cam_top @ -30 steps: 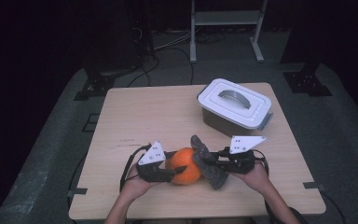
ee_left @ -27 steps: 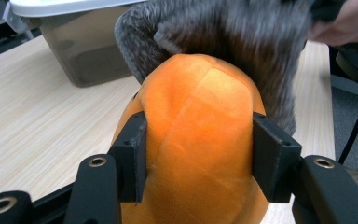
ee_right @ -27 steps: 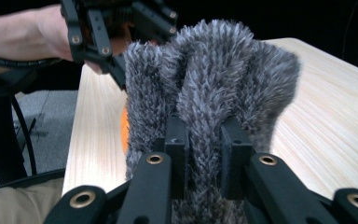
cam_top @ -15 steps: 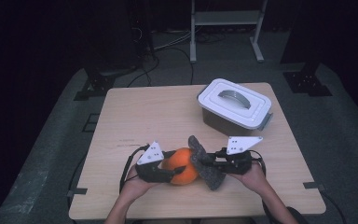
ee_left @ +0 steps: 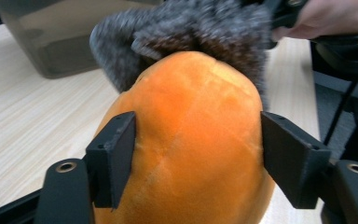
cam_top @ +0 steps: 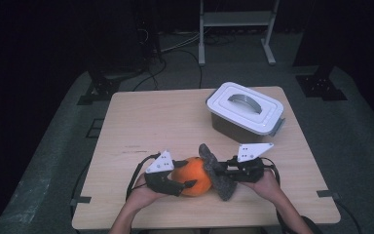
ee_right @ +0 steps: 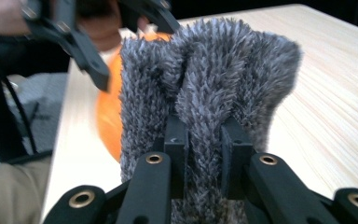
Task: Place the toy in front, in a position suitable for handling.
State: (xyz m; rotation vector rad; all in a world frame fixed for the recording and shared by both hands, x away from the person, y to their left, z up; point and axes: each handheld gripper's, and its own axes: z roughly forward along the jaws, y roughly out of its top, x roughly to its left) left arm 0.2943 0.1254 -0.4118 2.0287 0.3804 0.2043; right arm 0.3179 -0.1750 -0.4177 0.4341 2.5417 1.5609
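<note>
You are holding an orange fruit [cam_top: 193, 175] in your left gripper [cam_top: 187, 185], near the front edge of the desk [cam_top: 165, 122], roughly at its middle. In the left gripper view the 2 jaws are pressing on either side of the fruit [ee_left: 191, 140], so that gripper is clenched on it.

Your right gripper [cam_top: 222, 171] is grasping a grey fuzzy cloth [cam_top: 216, 170]; in the right gripper view the cloth [ee_right: 205, 93] is pinched between the 2 jaws and bunching up above them.

Key relation: the cloth is sitting just to the right of the fruit and touching its right and upper side. From the left gripper the cloth [ee_left: 186, 28] is lying beyond the fruit, draped over its far end. From the right gripper the fruit [ee_right: 108, 116] is lying straight ahead and a little left, mostly behind the cloth. The 2 grippers are facing each other along the desk's width, and the fruit's long axis seems to be running along that same line, along the left gripper's jaws. The right hand [cam_top: 263, 183] is the one to move for any wiping stroke; the left is only steadying.

A white-lidded box [cam_top: 246, 109] with a handle is standing well apart at the right rear of the desk, lid on.

No brand, label or readable writing anywhere.
</note>
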